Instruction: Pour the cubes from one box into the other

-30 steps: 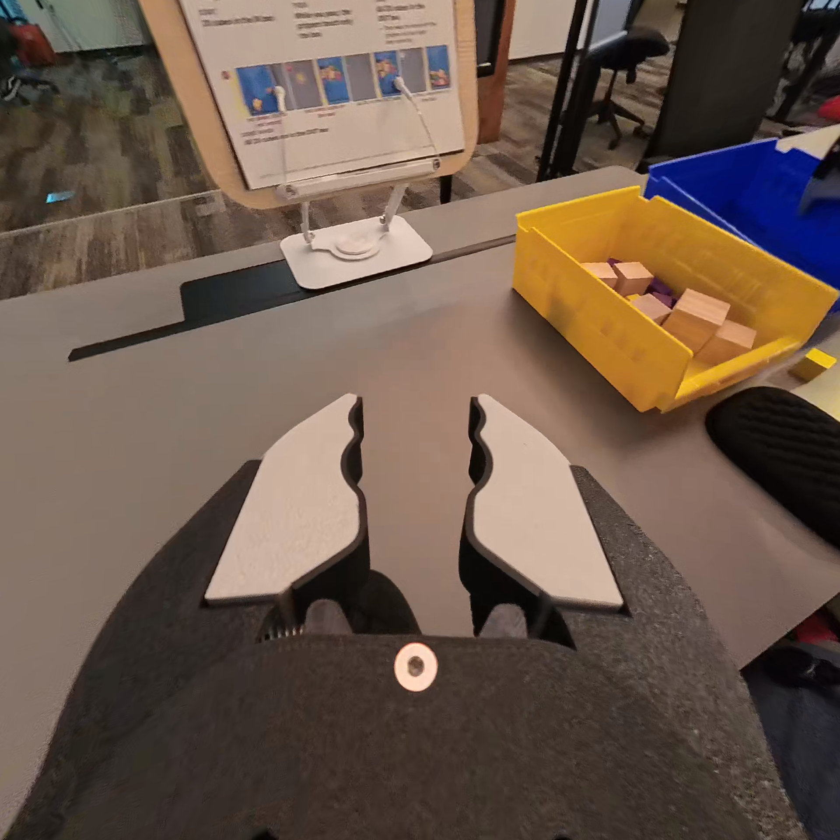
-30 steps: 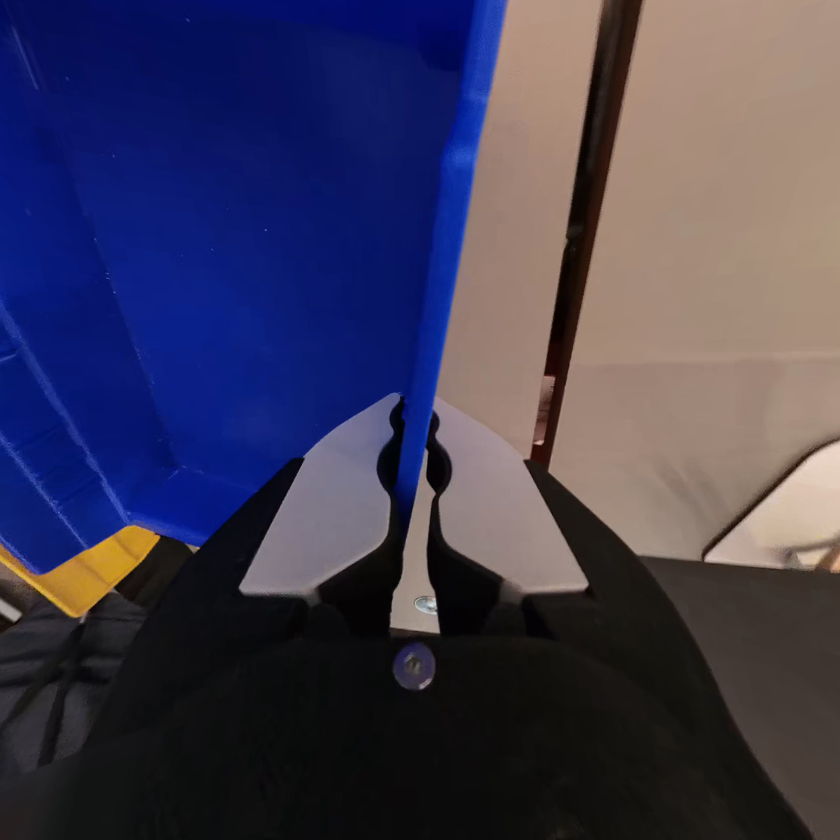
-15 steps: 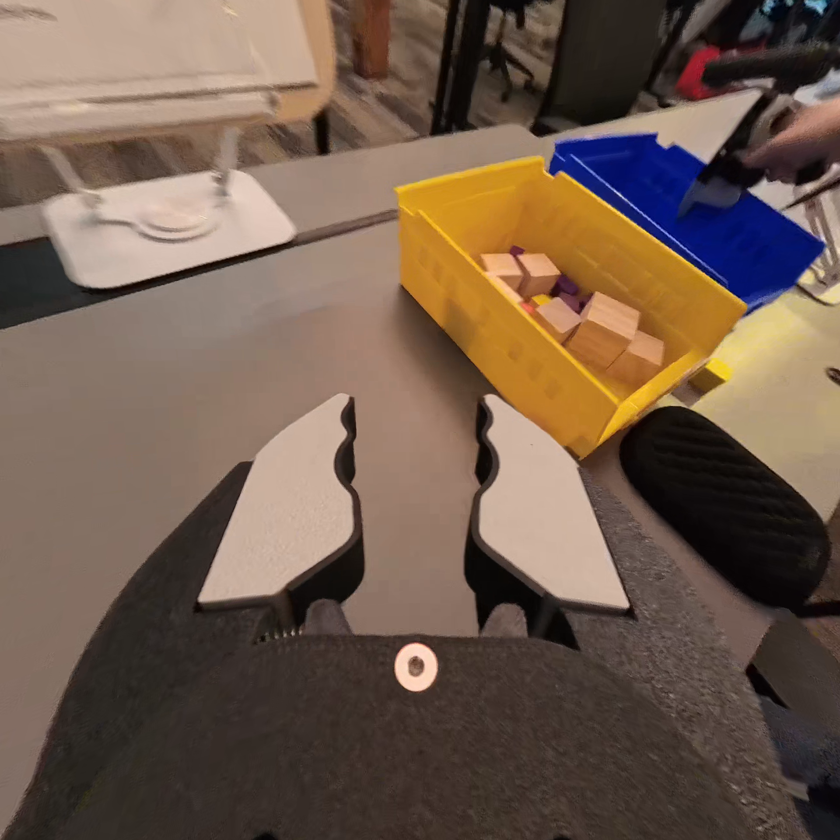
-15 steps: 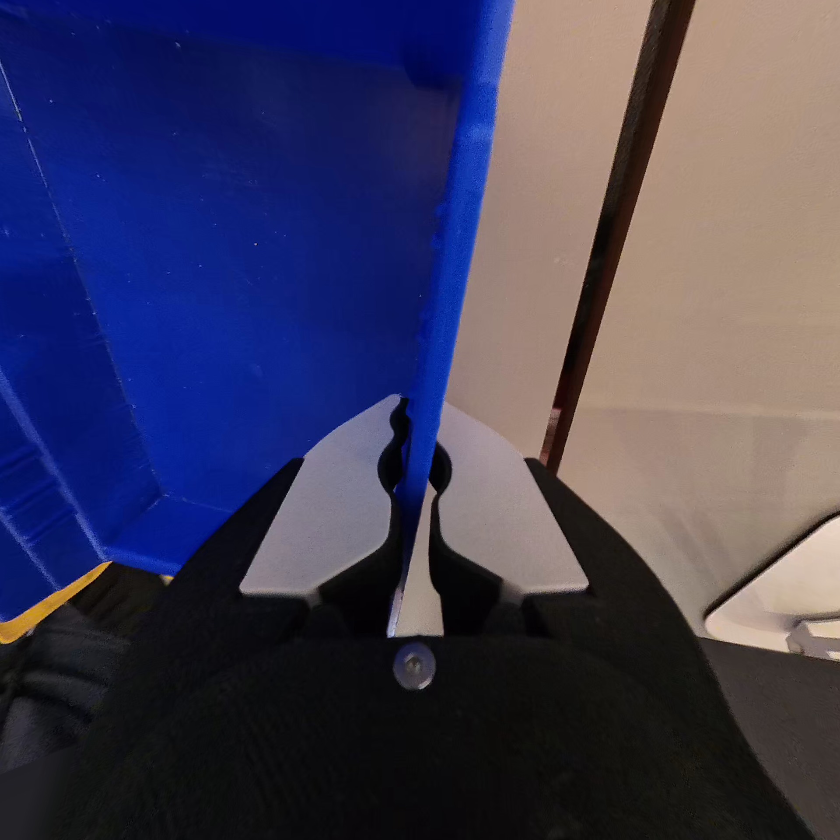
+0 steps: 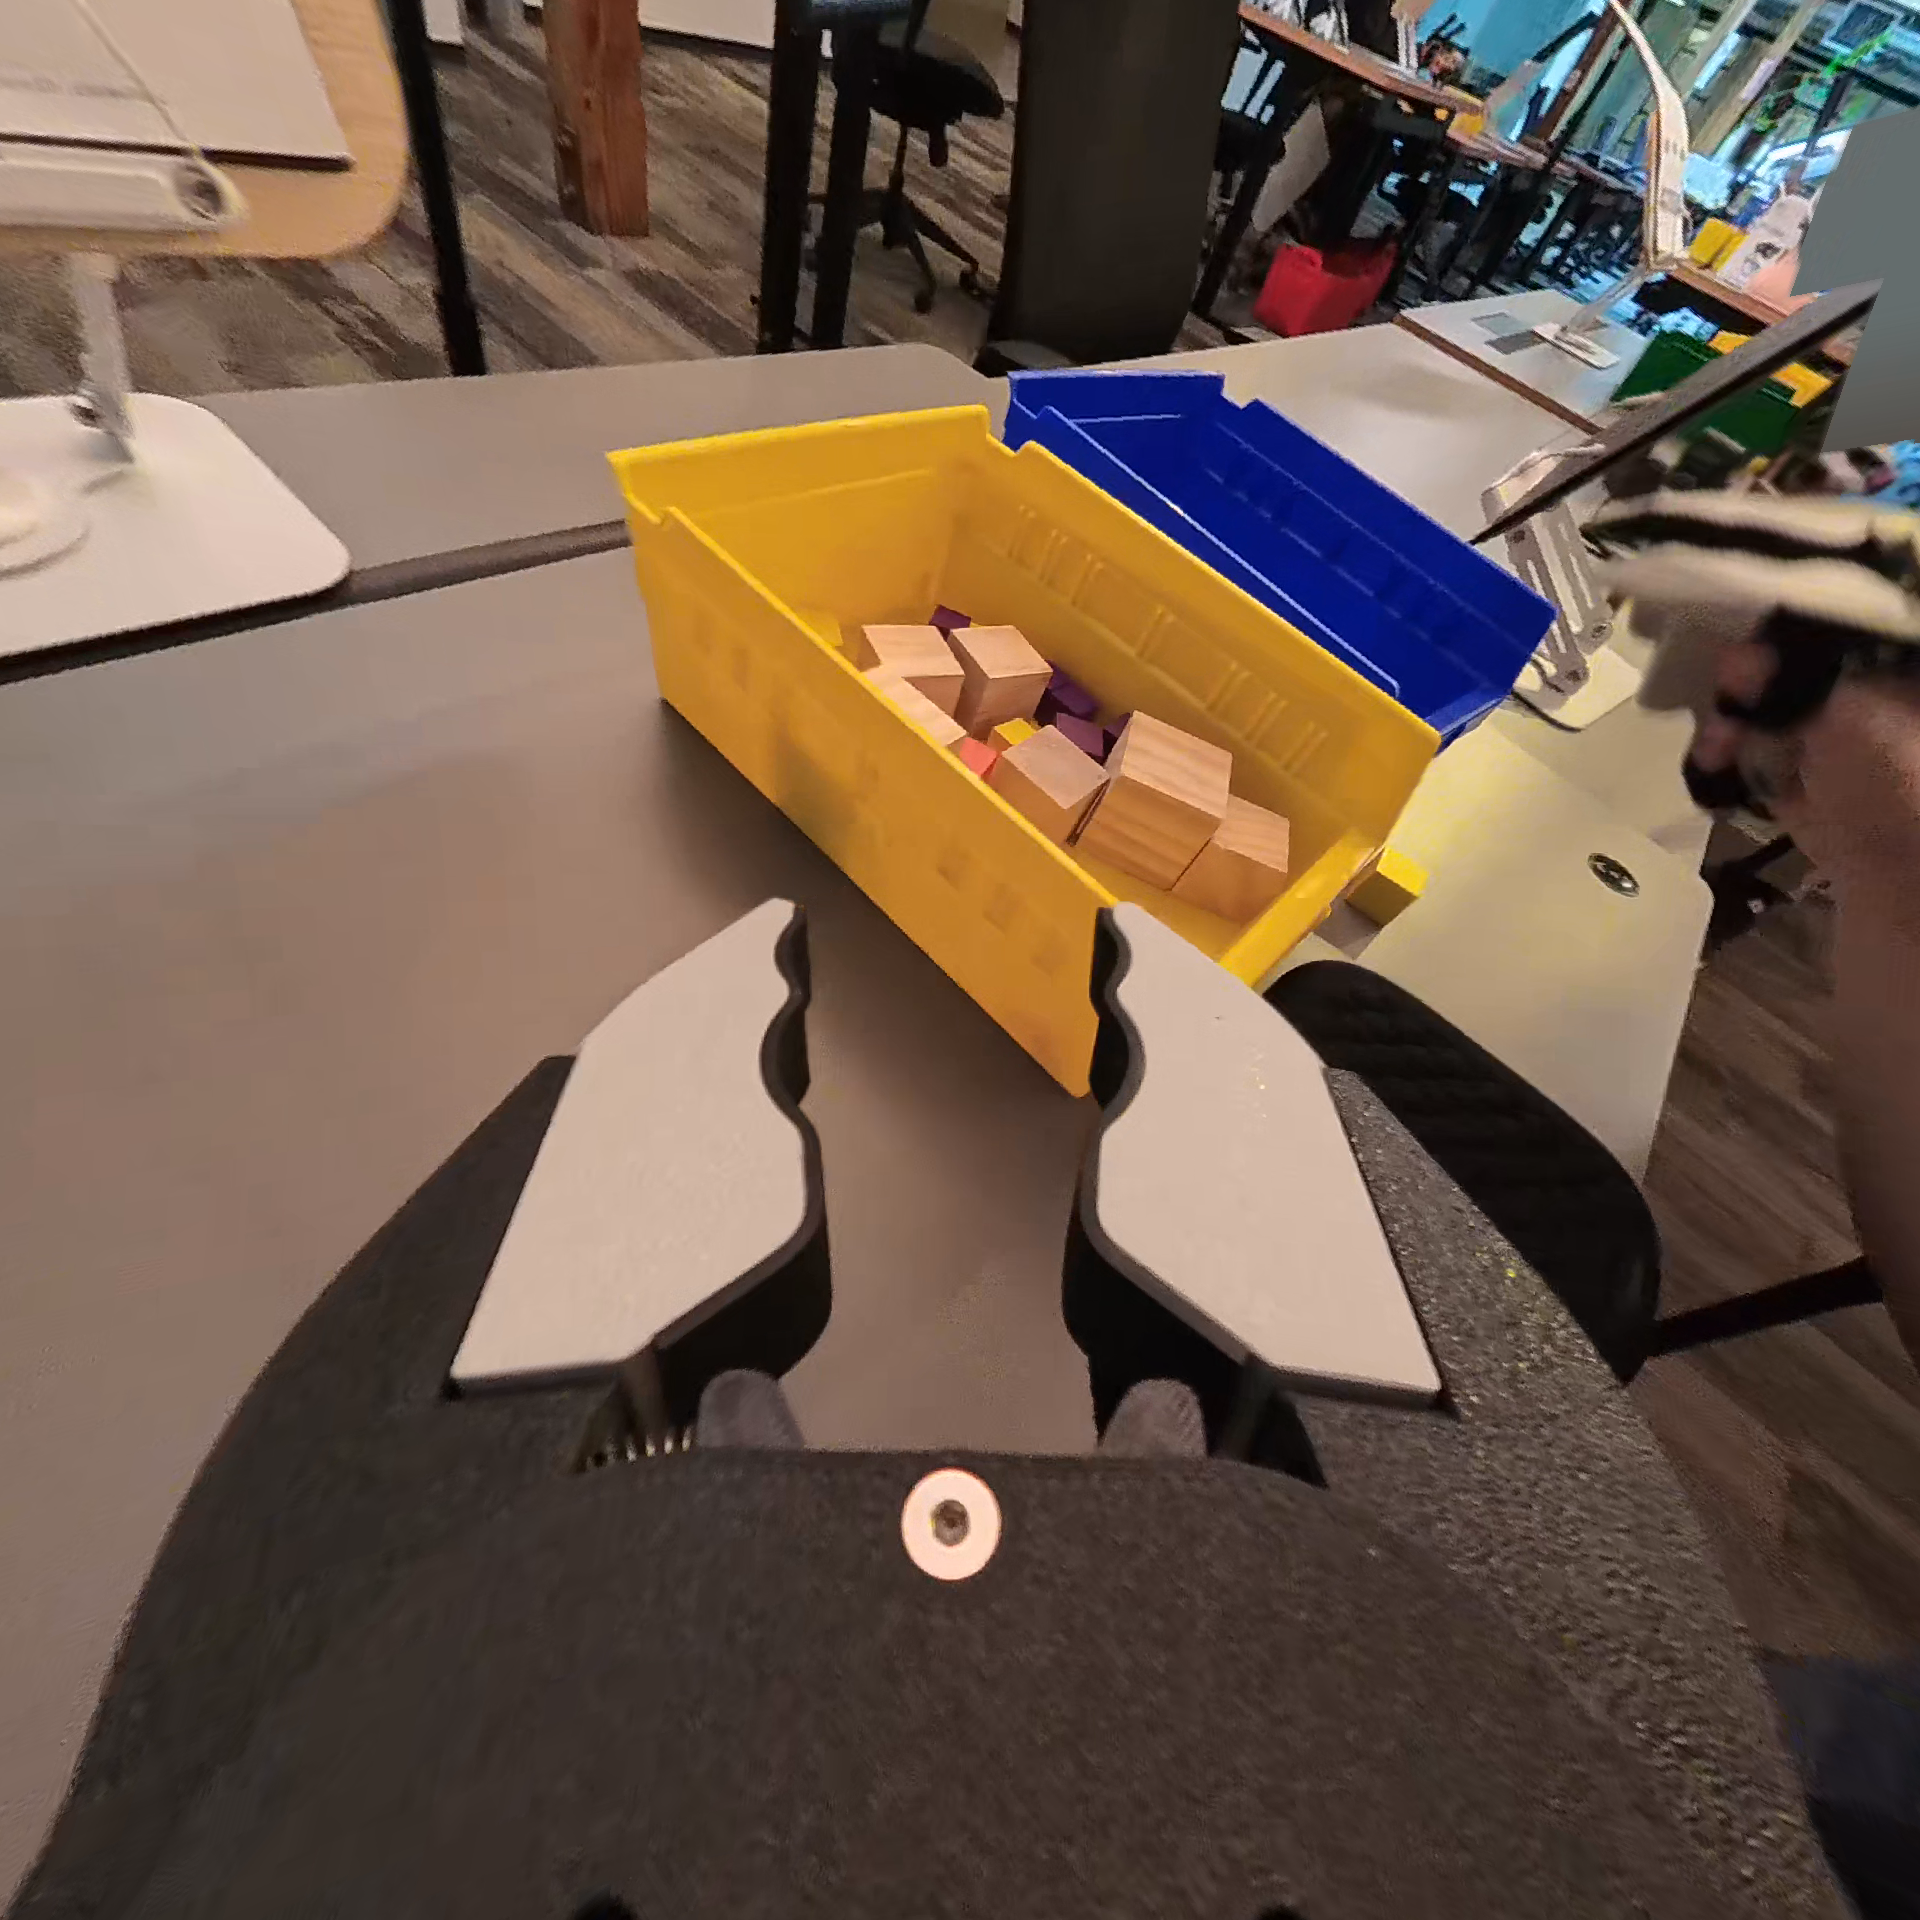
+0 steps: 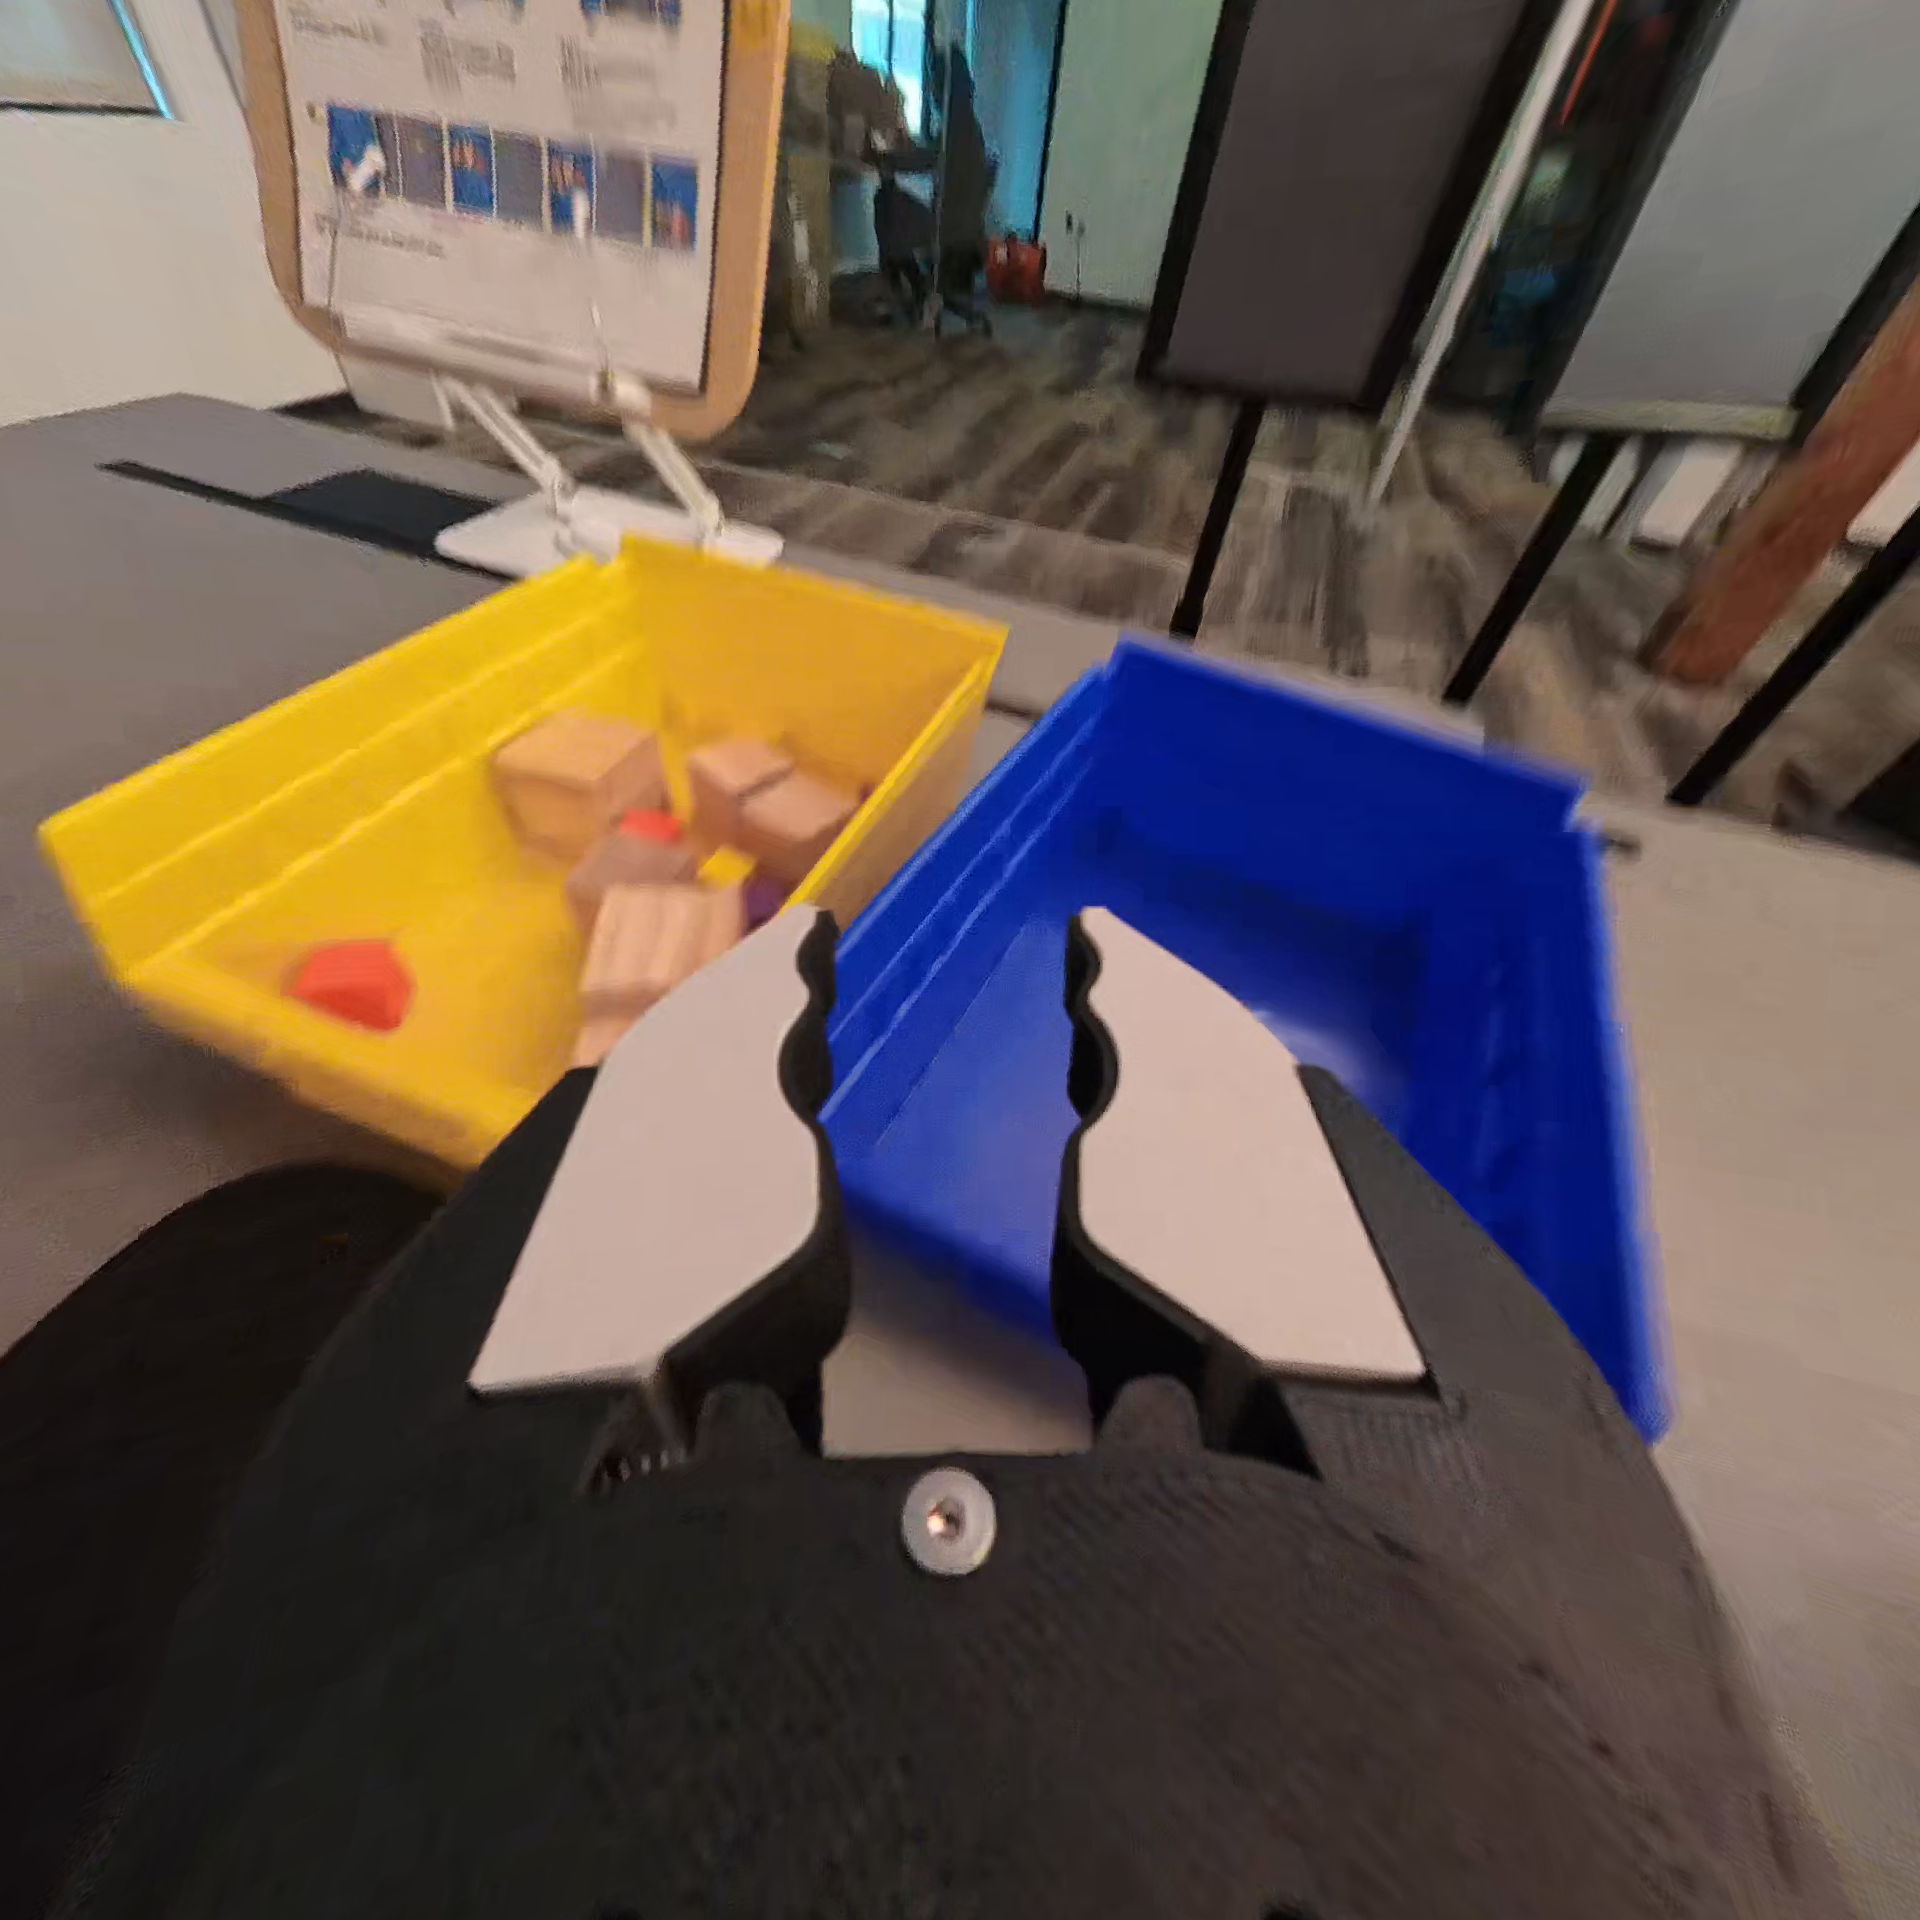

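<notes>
cubes [image 5: 1132, 800] sit in your yellow box [image 5: 894, 831], blue box [image 6: 1351, 935] beside it on the tabletop [image 5: 312, 883]; your left gripper [image 5: 948, 977] and right gripper [image 6: 945, 977] are both released, grasping nothing.

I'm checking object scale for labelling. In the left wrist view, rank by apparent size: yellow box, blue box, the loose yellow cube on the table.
1. yellow box, nearest, so partly perspective
2. blue box, partly hidden behind it
3. loose yellow cube
</notes>
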Available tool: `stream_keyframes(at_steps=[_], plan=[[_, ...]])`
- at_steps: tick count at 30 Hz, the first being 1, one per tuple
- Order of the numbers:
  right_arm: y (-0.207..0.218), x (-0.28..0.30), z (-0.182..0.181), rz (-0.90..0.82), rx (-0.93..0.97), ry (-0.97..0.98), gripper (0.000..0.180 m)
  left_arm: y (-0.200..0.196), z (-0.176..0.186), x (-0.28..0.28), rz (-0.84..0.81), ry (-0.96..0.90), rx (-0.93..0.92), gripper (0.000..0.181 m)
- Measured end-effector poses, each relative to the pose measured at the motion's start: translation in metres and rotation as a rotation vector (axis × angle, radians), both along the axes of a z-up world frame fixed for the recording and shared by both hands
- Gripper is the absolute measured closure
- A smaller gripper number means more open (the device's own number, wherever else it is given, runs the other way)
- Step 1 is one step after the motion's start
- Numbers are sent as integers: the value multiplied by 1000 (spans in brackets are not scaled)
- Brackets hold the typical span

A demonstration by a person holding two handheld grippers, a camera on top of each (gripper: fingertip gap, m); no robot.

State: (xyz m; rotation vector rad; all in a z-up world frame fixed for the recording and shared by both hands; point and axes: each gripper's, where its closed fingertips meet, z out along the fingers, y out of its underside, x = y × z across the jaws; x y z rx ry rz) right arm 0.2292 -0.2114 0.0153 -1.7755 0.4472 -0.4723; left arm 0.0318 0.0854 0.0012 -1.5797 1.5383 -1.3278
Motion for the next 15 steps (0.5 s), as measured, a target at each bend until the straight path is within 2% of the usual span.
stream_keyframes(at_steps=[2, 5, 8, 13, 15], plan=[[-5, -26, -40, -43, -48, 83, 130, 7, 2, -12, 21, -14, 19, 129], [-11, -43, -94, -116, -172, 175, 130, 16, 0, -26, 39, -13, 23, 129], [-7, -50, -134, -137, -269, 294, 130, 23, -5, -37, 52, -3, 32, 130], [0, -51, -154, -161, -288, 387, 138, 37, -11, -57, 78, 3, 42, 131], [2, -52, -162, -152, -306, 414, 147, 45, -14, -63, 96, 9, 32, 132]])
